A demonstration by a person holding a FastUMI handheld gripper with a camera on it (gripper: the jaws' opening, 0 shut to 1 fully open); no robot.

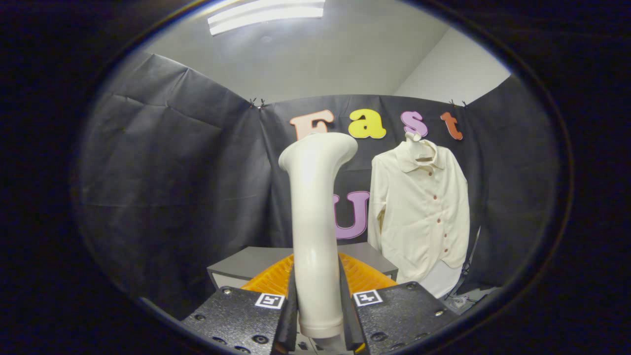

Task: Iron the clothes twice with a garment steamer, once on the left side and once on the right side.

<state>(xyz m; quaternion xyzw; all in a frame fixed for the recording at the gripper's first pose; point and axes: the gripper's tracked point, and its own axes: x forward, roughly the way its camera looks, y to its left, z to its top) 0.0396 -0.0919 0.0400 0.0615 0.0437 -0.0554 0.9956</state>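
Both fingers: clamped on the steamer handle (315,231), gripper (318,315) holding it upright
Shirt (419,217): hanging on the wall, beyond and right of the steamer
Orange rack (365,276): just behind the fingers, on a grey table (246,264)

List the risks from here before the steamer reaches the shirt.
1. The tongs grip the steamer low on its handle, so its head may tilt or slip.
2. The shirt hangs loose on a hanger and may swing away when pressed.
3. The orange rack below could snag the tongs.
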